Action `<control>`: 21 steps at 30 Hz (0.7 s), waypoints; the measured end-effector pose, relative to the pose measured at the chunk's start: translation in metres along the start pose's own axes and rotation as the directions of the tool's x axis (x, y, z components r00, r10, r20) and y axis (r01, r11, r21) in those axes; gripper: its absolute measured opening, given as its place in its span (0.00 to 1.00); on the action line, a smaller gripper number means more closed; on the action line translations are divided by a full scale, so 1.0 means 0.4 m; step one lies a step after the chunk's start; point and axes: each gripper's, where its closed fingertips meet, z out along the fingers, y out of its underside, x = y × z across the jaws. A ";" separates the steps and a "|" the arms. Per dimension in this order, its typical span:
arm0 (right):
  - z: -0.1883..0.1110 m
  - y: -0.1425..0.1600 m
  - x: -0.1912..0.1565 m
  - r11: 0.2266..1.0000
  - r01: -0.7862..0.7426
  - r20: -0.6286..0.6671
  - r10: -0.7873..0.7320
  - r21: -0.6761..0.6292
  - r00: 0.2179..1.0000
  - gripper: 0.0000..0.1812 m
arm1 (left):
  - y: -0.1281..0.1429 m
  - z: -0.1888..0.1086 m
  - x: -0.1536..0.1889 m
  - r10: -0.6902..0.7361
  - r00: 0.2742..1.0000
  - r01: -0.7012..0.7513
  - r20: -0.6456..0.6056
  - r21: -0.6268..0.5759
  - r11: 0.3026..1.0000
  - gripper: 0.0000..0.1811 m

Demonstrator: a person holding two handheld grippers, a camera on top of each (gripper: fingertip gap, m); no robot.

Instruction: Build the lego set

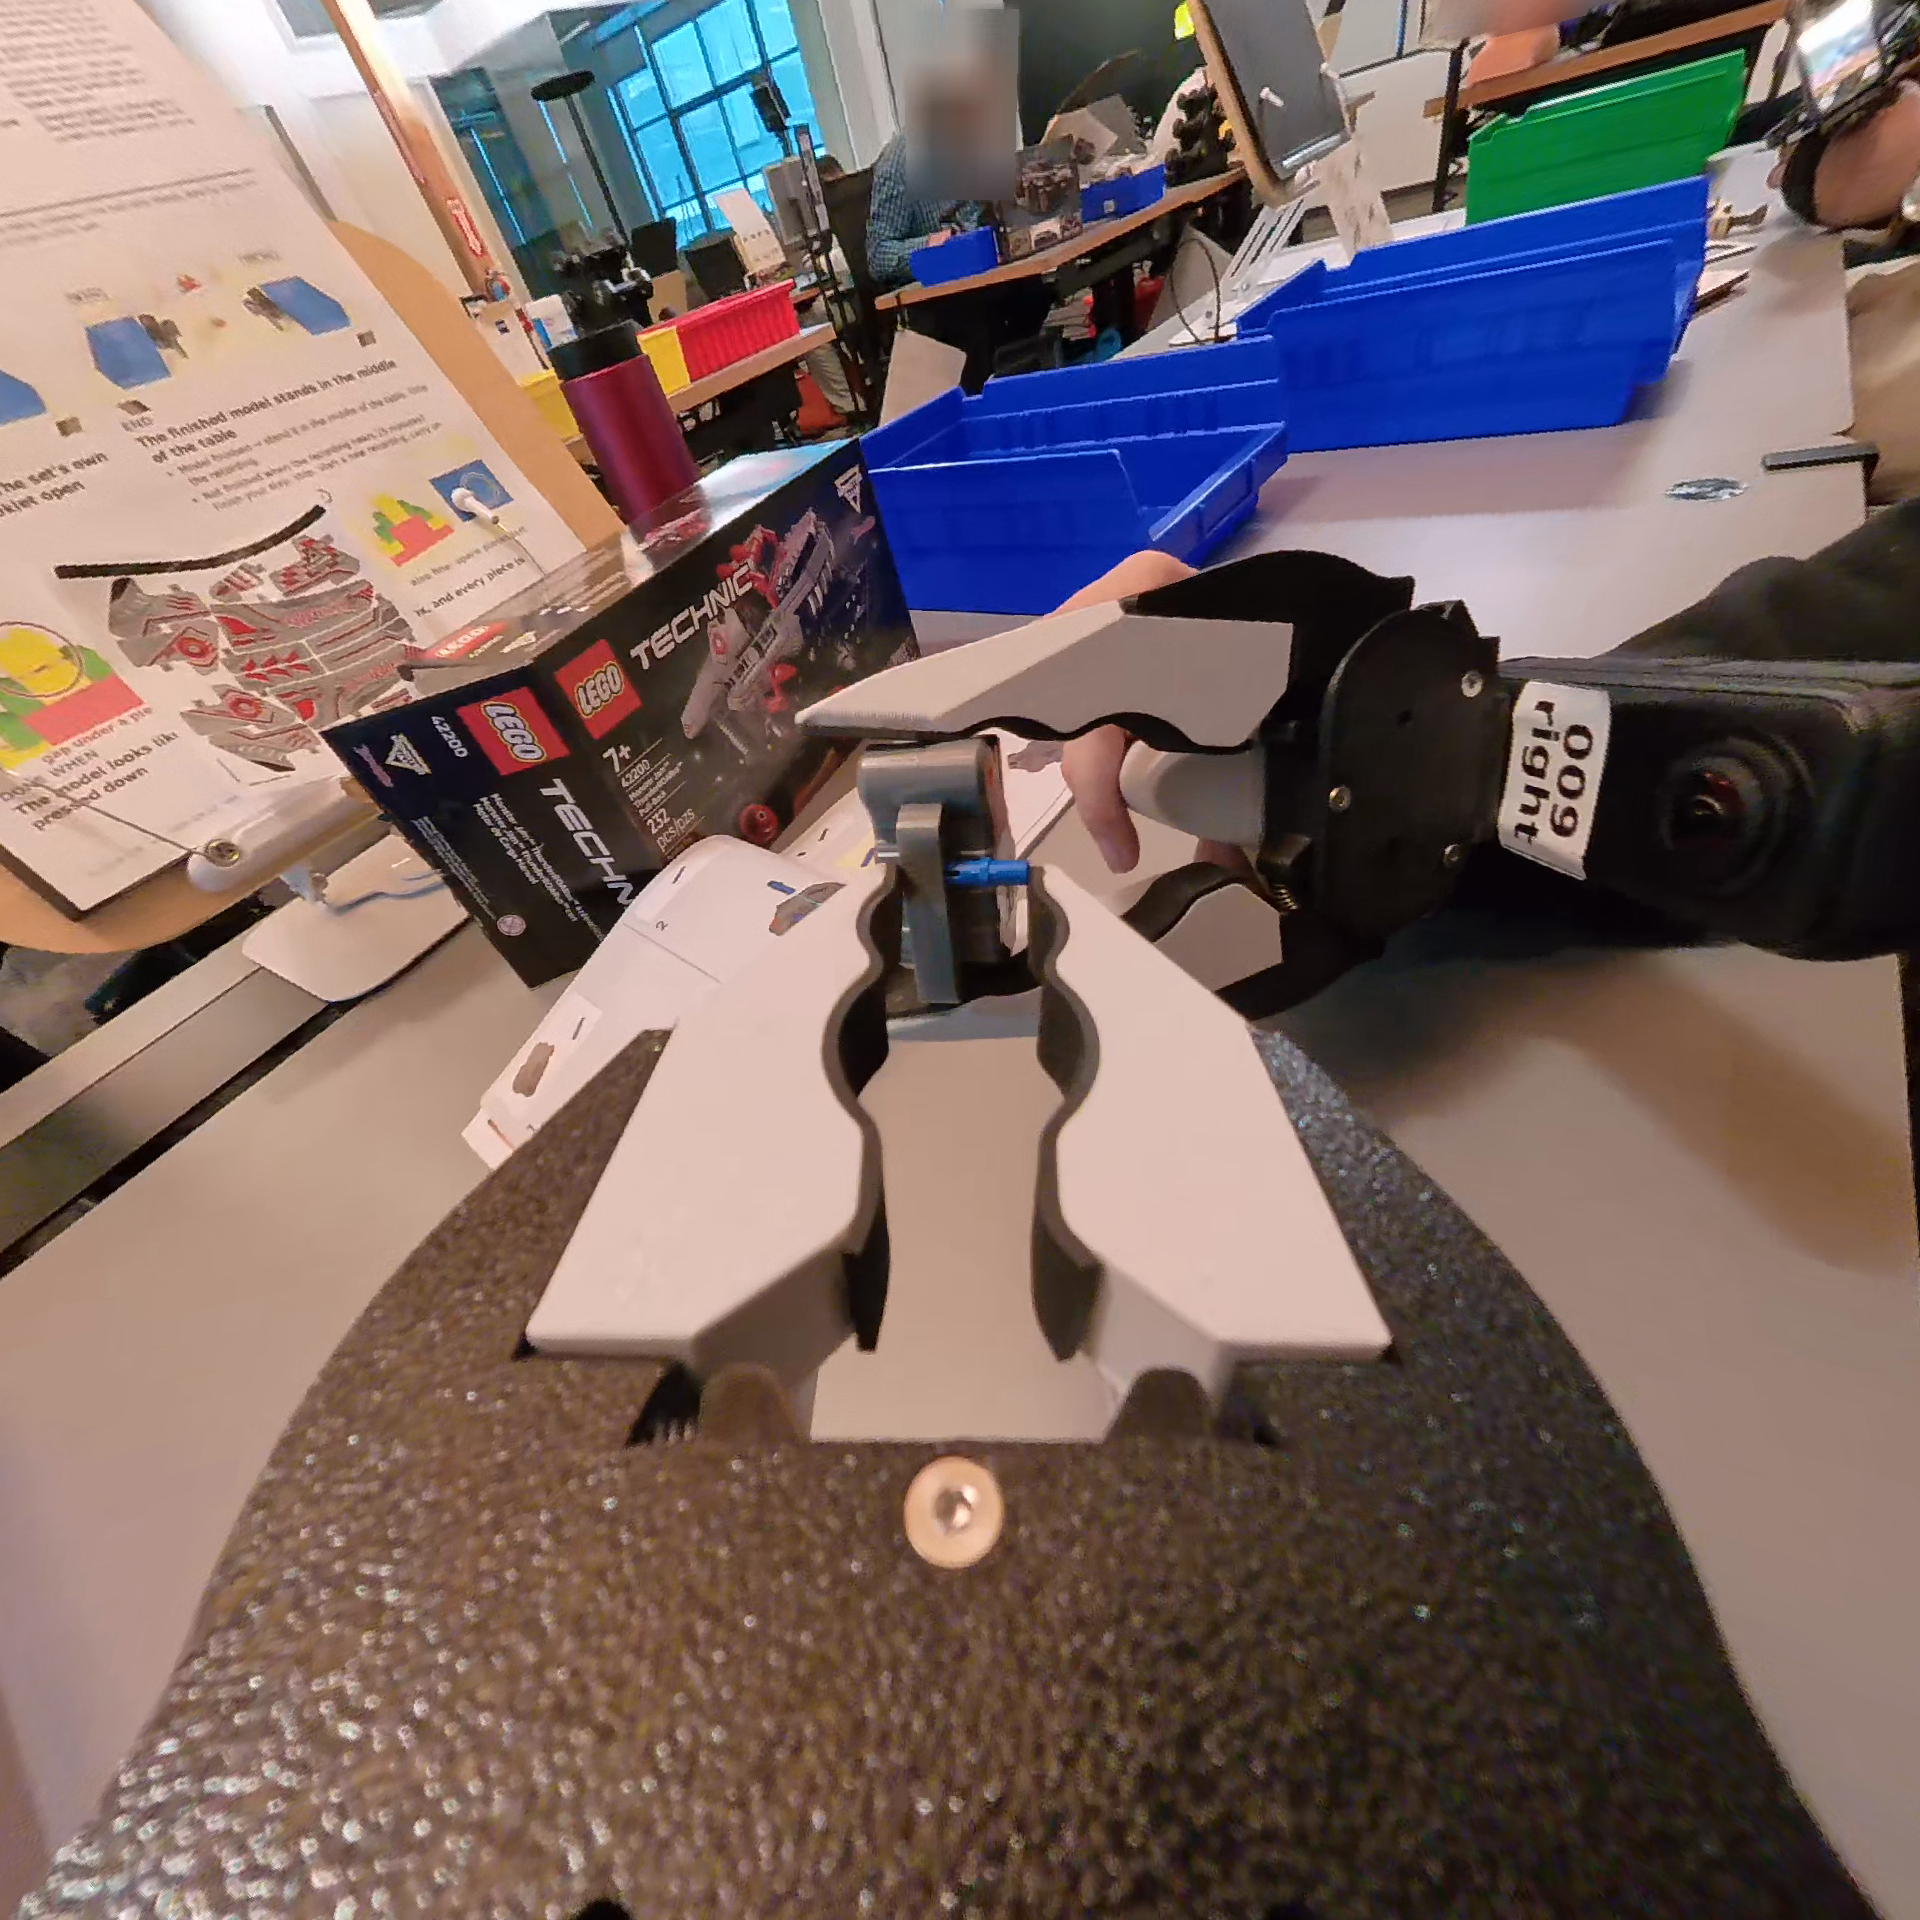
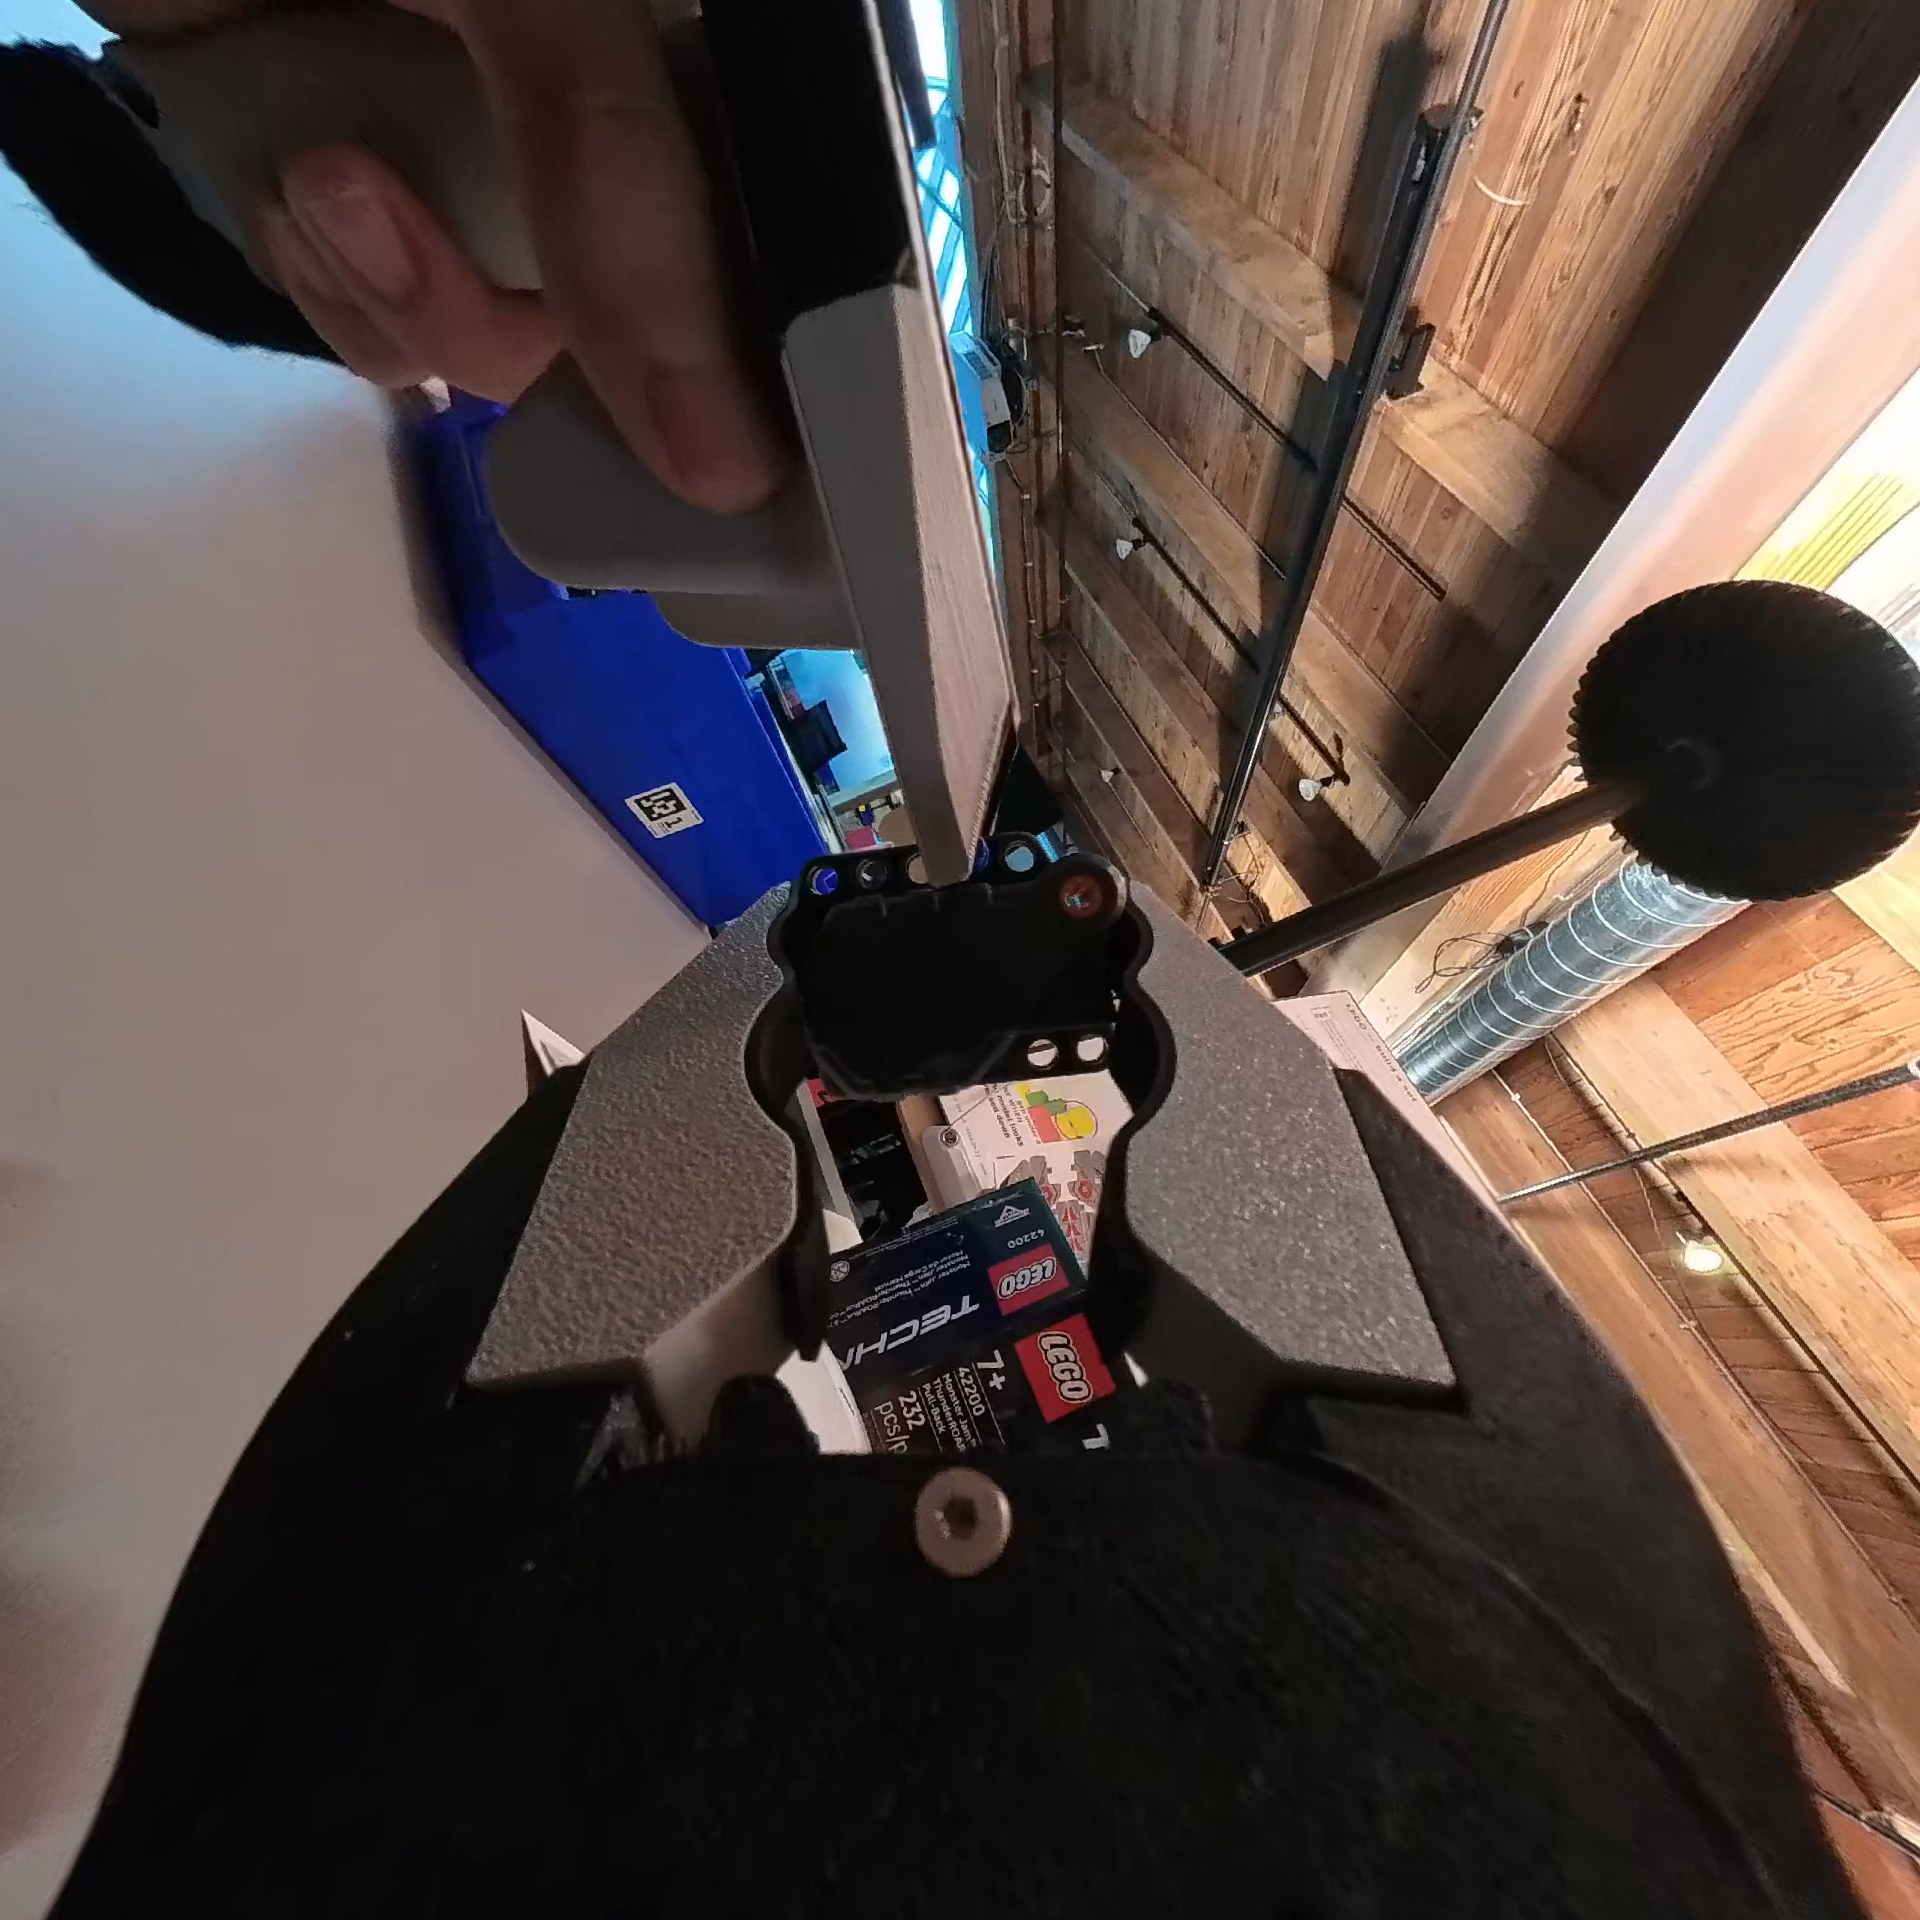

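A small Lego assembly of grey beams on a black block, with a blue pin sticking out of its side, is held above the table. My left gripper is closed around it, one jaw on the grey beam and the other at the pin's end. My right gripper comes in from the right, rolled on its side, and is shut on the black block. Its upper finger lies across the assembly's top; the lower finger is hidden. A left-gripper finger meets the block's far edge in the right wrist view.
The Lego box stands just behind the assembly, with open booklet pages under it. An instruction board is on a stand at left. Blue bins line the far side of the grey table. A maroon cup stands behind the box. Less than 4 cm separates the two grippers' tips.
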 end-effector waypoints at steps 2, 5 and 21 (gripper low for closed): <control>0.001 0.001 0.002 1.000 -0.006 0.000 0.006 -0.002 1.000 0.31 | -0.001 0.001 -0.002 0.013 1.000 -0.013 0.015 -0.004 1.000 0.11; 0.000 0.004 0.000 1.000 0.006 0.004 -0.006 -0.005 1.000 0.31 | 0.003 0.002 -0.002 0.005 1.000 -0.005 0.020 -0.020 1.000 0.11; -0.009 -0.028 0.048 0.995 0.101 -0.094 -0.098 0.023 0.991 0.30 | -0.046 -0.011 0.016 0.144 0.989 -0.148 0.039 0.140 0.979 0.11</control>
